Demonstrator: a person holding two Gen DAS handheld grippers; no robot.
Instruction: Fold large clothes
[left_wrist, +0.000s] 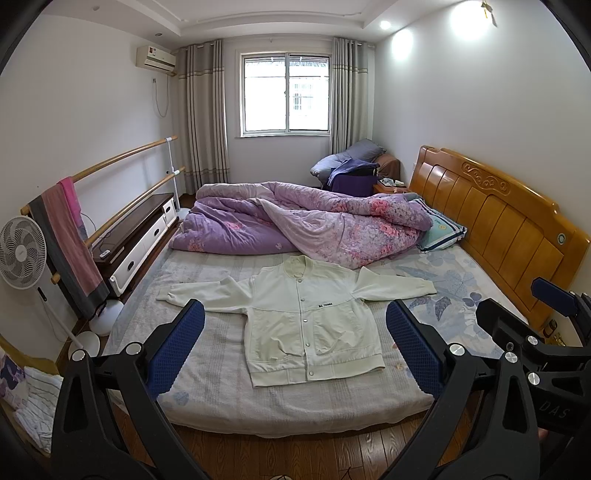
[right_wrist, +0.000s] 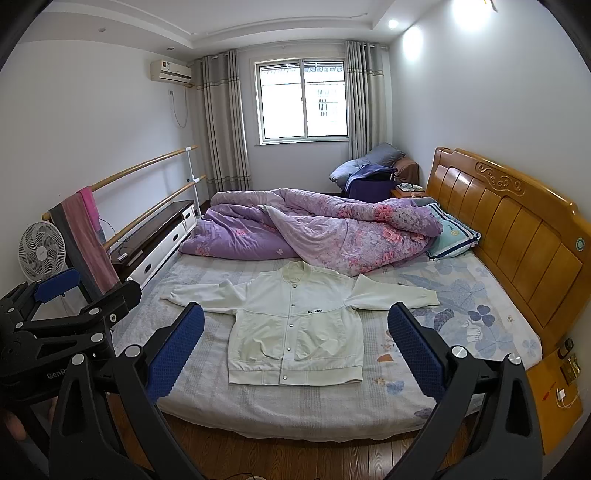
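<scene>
A white button-up jacket (left_wrist: 306, 317) lies flat and face up on the bed (left_wrist: 207, 391), sleeves spread to both sides, hem toward me; it also shows in the right wrist view (right_wrist: 295, 325). My left gripper (left_wrist: 295, 347) is open and empty, held above the floor in front of the bed's near edge. My right gripper (right_wrist: 295, 347) is open and empty too, at about the same height beside it. The right gripper also shows at the right edge of the left wrist view (left_wrist: 524, 306), and the left gripper at the left edge of the right wrist view (right_wrist: 88, 291).
A rumpled purple floral quilt (left_wrist: 295, 225) and a pillow (left_wrist: 439, 229) fill the far half of the bed. A wooden headboard (left_wrist: 491, 225) runs along the right. A fan (left_wrist: 22, 251), a rail with towels (left_wrist: 70, 243) and a low cabinet (left_wrist: 140, 240) stand on the left. Wood floor (left_wrist: 295, 458) lies below me.
</scene>
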